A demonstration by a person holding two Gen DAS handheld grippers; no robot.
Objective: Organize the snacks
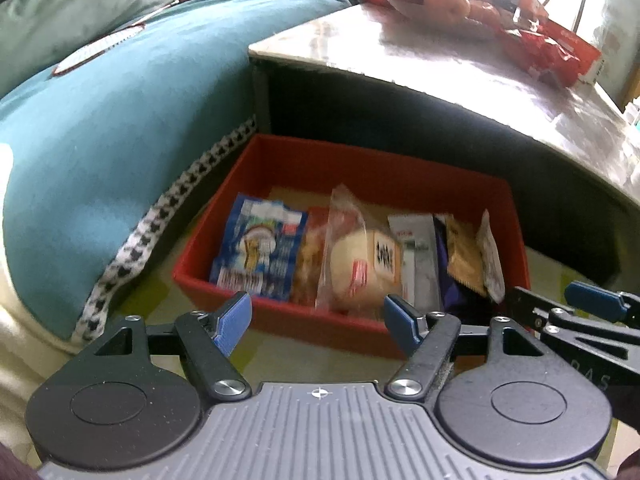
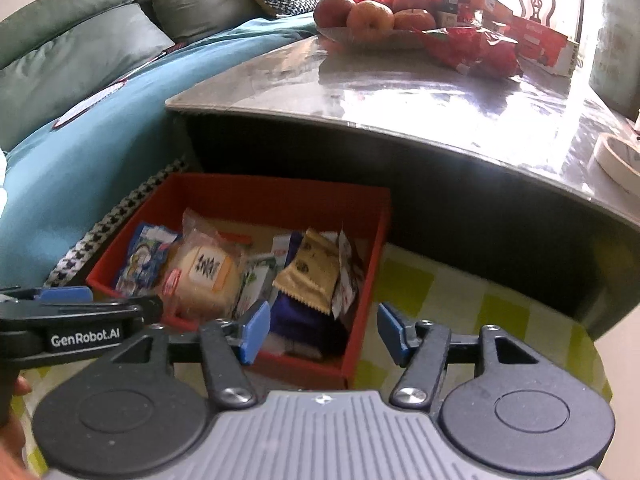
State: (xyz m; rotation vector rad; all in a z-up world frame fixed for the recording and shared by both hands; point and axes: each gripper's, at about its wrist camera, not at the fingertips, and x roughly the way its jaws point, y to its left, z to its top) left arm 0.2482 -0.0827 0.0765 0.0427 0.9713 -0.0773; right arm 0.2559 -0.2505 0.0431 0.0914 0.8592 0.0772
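Both claws hang above the floor with nothing in them: the left gripper (image 1: 318, 322) has its blue pads spread wide, and the right gripper (image 2: 324, 332) is likewise parted and empty. Just ahead of and below both sits the red box (image 1: 516, 216), on a yellow-checked floor mat (image 2: 480, 304) against the dark side of the low table (image 2: 400, 92). The snacks stand packed inside it: a blue packet (image 1: 260, 252) ahead-left of the left gripper, a wrapped bun (image 1: 362, 260) straight ahead of it, white sachets (image 1: 418, 256) and a tan biscuit packet (image 2: 310, 276) ahead of the right gripper's left finger. Farther off and higher, on the tabletop, lie a fruit bowl (image 2: 372, 20), a red bag (image 2: 476, 52) and a red carton (image 2: 544, 36). Judging from this, the filling looks mostly done; what may remain is any loose snack on the table, and perhaps moving the box to its place
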